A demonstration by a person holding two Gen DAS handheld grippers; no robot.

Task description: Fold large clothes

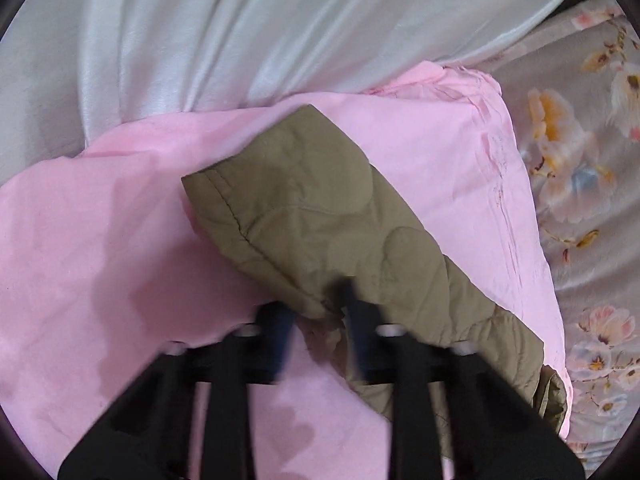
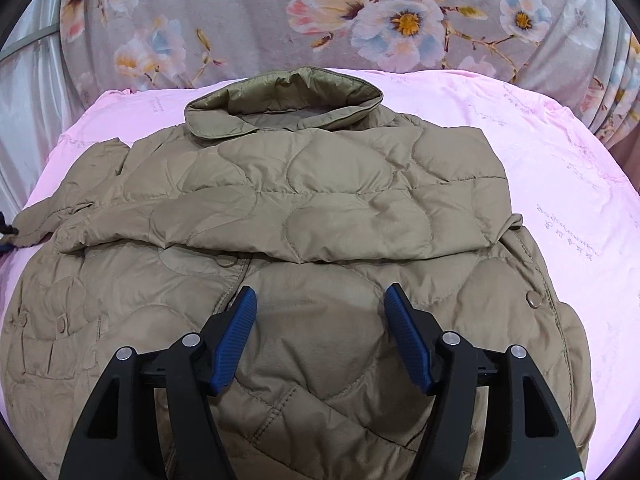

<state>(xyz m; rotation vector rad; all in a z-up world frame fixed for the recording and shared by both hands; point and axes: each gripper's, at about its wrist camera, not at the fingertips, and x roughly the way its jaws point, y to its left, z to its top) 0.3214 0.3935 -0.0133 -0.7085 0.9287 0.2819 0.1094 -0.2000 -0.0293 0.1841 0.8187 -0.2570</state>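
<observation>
Through my left wrist view, my left gripper (image 1: 320, 300) is blurred, jaws pinched narrow on the jacket sleeve (image 1: 320, 216) lying over the pink sheet (image 1: 100, 240). Through my right wrist view, my right gripper (image 2: 318, 300) hangs wide open above the quilted jacket (image 2: 320, 184), spread flat, collar far.

1. Left gripper (image 1: 320, 312): fingers motion-blurred; whether the pads press the sleeve (image 1: 320, 216) cannot be told.
2. Sleeve: near end hidden behind the gripper's black frame.
3. Quilted jacket (image 2: 320, 184): hem cut off by the right wrist view's lower edge; left cuff cut at the rim.
4. Pink sheet (image 2: 560, 168): faint printed marks too small to read.
5. Floral bedding (image 2: 280, 20): cut off by the rim.
</observation>
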